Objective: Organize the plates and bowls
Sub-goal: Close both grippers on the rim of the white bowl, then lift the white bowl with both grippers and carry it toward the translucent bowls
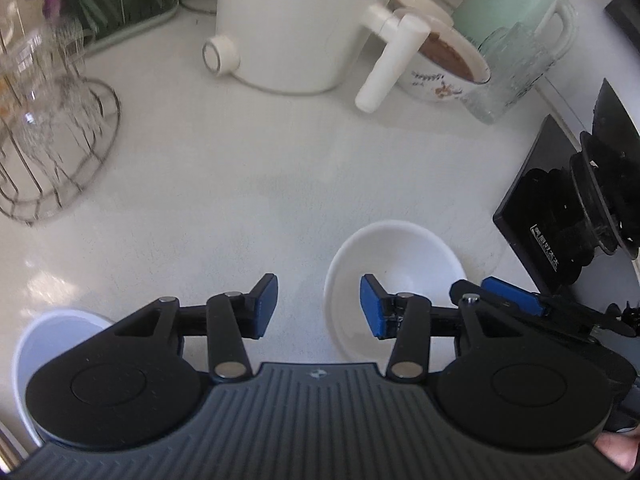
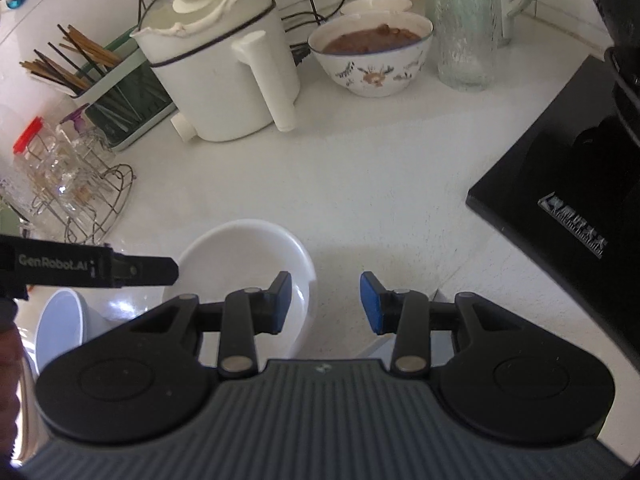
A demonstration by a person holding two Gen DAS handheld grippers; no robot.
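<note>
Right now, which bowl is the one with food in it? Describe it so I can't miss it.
Find the white electric kettle at the back of the counter. Just right of its handle, before the ribbed glass jug, sits the flower-patterned bowl. It alone holds brown food; the near bowls are plain white and empty.

On my surface (image 2: 360, 168) I count two empty white bowls, one (image 2: 244, 256) at my ten o'clock and one (image 2: 60, 328) at nine. One patterned bowl (image 2: 374, 68) of brown food, one white kettle (image 2: 224, 76), one glass pitcher (image 2: 464, 28), one wire rack (image 2: 100, 200) of glasses.
</note>
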